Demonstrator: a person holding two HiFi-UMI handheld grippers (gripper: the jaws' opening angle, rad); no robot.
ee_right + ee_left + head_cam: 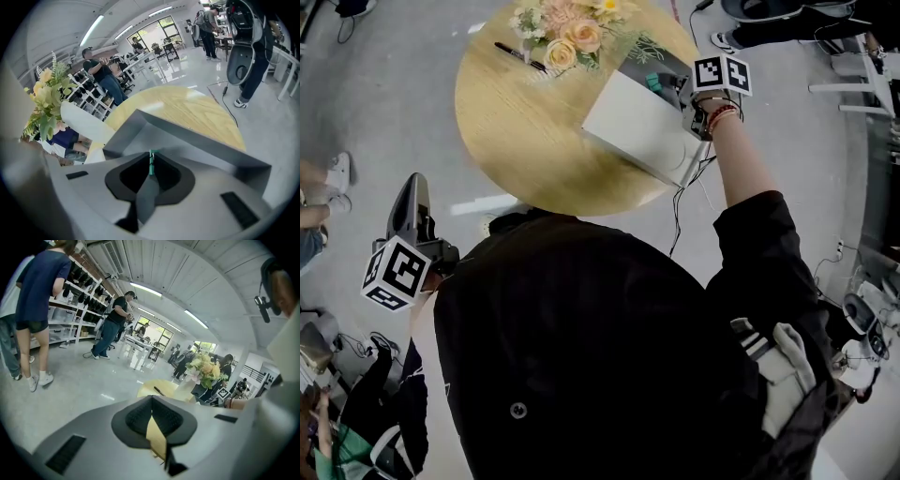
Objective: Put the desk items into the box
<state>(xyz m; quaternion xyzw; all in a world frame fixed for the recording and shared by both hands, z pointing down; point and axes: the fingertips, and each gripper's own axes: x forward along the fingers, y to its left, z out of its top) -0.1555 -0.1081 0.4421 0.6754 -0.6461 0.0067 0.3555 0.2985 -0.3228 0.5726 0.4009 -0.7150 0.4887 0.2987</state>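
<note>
Obs.: small green item [151, 163] sits at the tips of the right gripper [150, 155], inside the open box [201, 145] at the right edge of the round counter [516, 122]. The fingers [132, 176] stand narrow, and the pads seem to touch the item on both sides.

Judged step: setting this item down in the box.
- Keep the tips low over the box floor before letting go; a small, light piece may bounce or skid.
- Part the fingers only a little, since the near box wall is close.
- Lift out along the line of the fingers so the shell does not catch the rim.

Materials, working outward:
- Green item: thin, hard-edged, with a pale fleck at its top. What it is, I cannot tell.
- Fingers: dark ribbed pads set in a smooth grey shell.
- Box: matte grey inside, paler outside, with straight flat walls and sharp corners.
- Counter: light wood with fine grain.
- Pen [520, 54]: slim and dark, lying on the far left of the counter, just beside a bunch of peach and cream flowers [572, 28].
- Left gripper [152, 399]: held off the counter's near left, over the floor, its fingers closed on a thin pale-yellow slip [157, 432]. It looks like paper, but I am not certain.
</note>
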